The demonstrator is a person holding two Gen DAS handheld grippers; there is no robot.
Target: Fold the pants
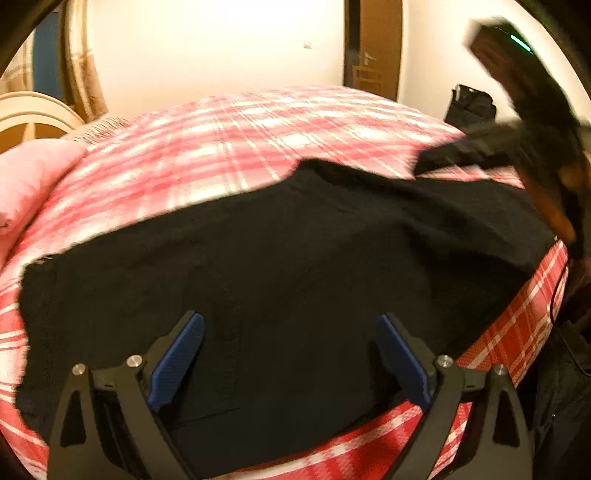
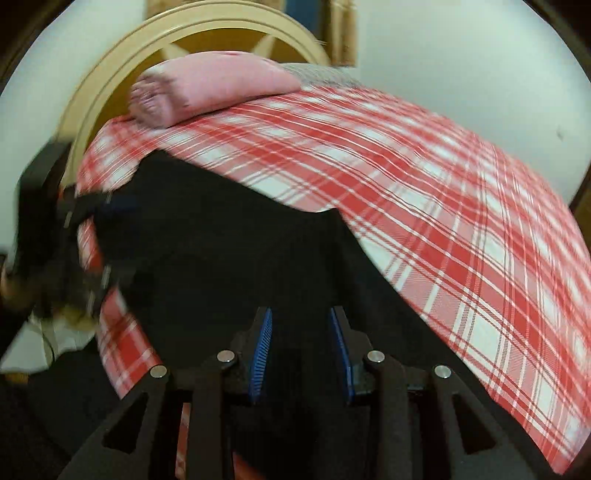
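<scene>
Black pants [image 1: 295,240] lie spread flat on a bed with a red and white plaid cover [image 1: 240,129]. My left gripper [image 1: 290,321] hangs over the near part of the pants, its blue pads wide apart and holding nothing. My right gripper [image 2: 300,314] is over another stretch of the pants [image 2: 221,240]. Its pads stand a narrow gap apart and open, with no cloth pinched between them. In the left wrist view the right gripper [image 1: 428,162] is a blur at the pants' far right edge. The left gripper [image 2: 122,240] shows blurred at the left of the right wrist view.
A pink folded blanket [image 2: 214,88] rests at the head of the bed by a curved cream headboard [image 2: 184,33]. The plaid cover [image 2: 443,203] extends beyond the pants. A brown door [image 1: 380,44] and a black bag [image 1: 471,103] stand by the far wall.
</scene>
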